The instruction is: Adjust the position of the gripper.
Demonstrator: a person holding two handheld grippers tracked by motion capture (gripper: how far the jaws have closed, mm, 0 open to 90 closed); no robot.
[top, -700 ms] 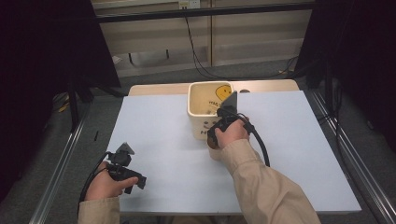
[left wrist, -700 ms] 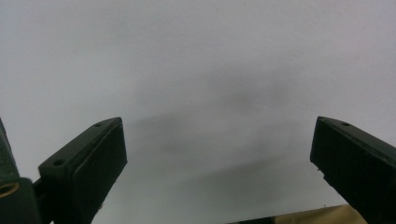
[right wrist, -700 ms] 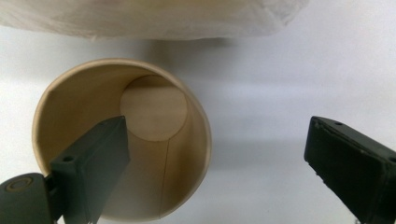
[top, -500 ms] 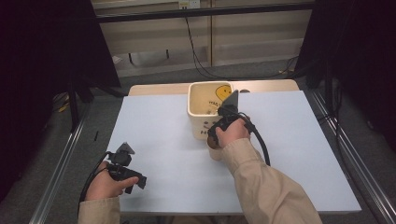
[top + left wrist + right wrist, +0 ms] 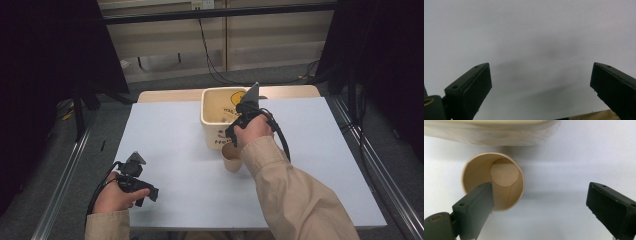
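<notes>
Your right gripper [image 5: 539, 202] hangs above the paper cup [image 5: 494, 180], fingers [image 5: 475, 206] spread wide, gripping nothing. The cup stands upright on the white tabletop [image 5: 320, 150], mouth open, just beside the cream bin [image 5: 220, 120]; one finger overlaps its rim in the right gripper view, contact unclear. In the high view the cup [image 5: 231, 159] sits at the bin's near side, under your right hand [image 5: 252, 130]. Your left gripper [image 5: 135, 180] hovers near the tabletop's front left corner, well apart from the cup, fingers [image 5: 471, 87] wide and empty.
</notes>
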